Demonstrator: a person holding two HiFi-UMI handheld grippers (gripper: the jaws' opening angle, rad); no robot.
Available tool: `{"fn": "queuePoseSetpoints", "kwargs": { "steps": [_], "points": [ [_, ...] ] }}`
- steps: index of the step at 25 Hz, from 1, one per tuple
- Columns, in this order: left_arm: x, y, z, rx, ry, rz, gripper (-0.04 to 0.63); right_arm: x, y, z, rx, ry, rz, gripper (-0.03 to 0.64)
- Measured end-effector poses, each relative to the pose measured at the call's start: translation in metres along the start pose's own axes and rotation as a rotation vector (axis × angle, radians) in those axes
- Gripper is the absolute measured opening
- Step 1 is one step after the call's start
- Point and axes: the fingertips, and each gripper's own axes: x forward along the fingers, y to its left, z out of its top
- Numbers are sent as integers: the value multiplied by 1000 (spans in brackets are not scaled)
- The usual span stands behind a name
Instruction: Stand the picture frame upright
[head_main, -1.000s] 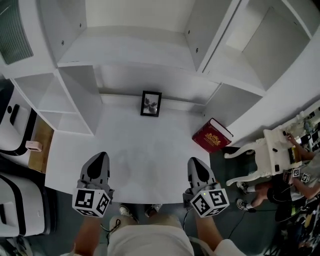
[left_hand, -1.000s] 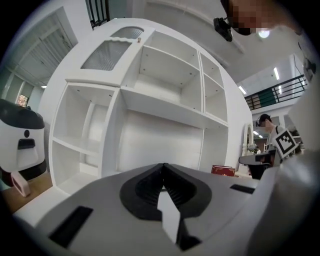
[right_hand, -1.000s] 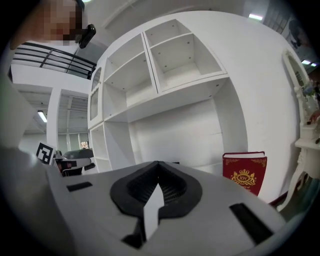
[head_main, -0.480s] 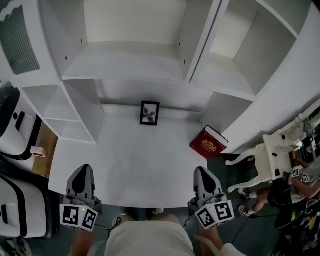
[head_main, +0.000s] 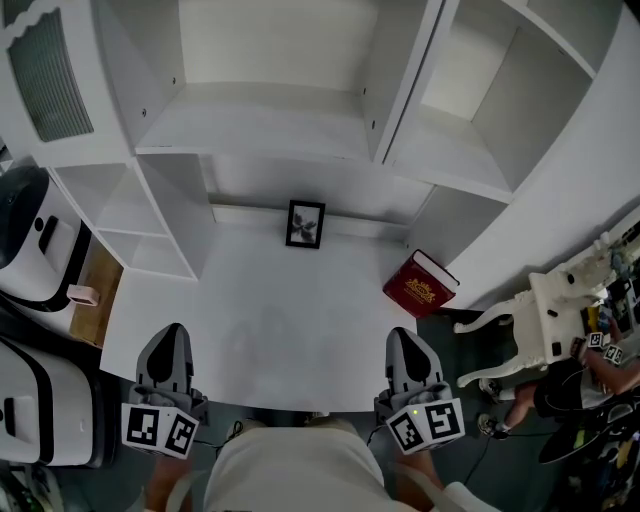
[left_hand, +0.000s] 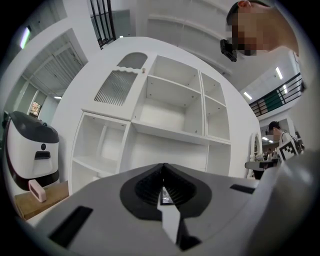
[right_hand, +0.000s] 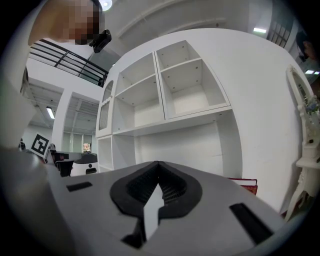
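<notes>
At table (head_main: 300, 310) front, both grippers (head_main: 171, 338) (head_main: 403, 342) closed, empty

black picture frame (head_main: 305, 224), red book (head_main: 420, 284), white desk (head_main: 300, 315)

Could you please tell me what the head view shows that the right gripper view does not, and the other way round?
Only the head view: the black picture frame at the back of the white desk, and the left gripper. Only the right gripper view: the right gripper seen close, its tongs pressed together with nothing between them. Both: the red book and the white shelving.
</notes>
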Motion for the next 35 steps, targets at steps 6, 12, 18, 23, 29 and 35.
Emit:
{"fn": "queuePoseSetpoints", "kwargs": {
  "steps": [6, 12, 18, 23, 29, 35],
  "points": [
    [6, -2, 4, 0, -15, -11, 17, 4, 2, 3, -2, -9, 3, 9],
    [10, -5, -1, -2, -7, -19, 17, 3, -1, 2, 8, -8, -6, 9],
    [14, -10, -1, 5, -3, -31, 17, 3, -4, 2, 16, -10, -10, 9],
    [15, -13, -1, 5, -3, -38, 17, 1, -5, 2, 19, -14, -15, 9],
    [16, -16, 0, 21, -17, -42, 17, 3, -5, 2, 13, -11, -14, 9],
    [19, -18, -2, 18, -16, -45, 17, 5, -5, 2, 3, -4, -8, 9]
  ]
}}
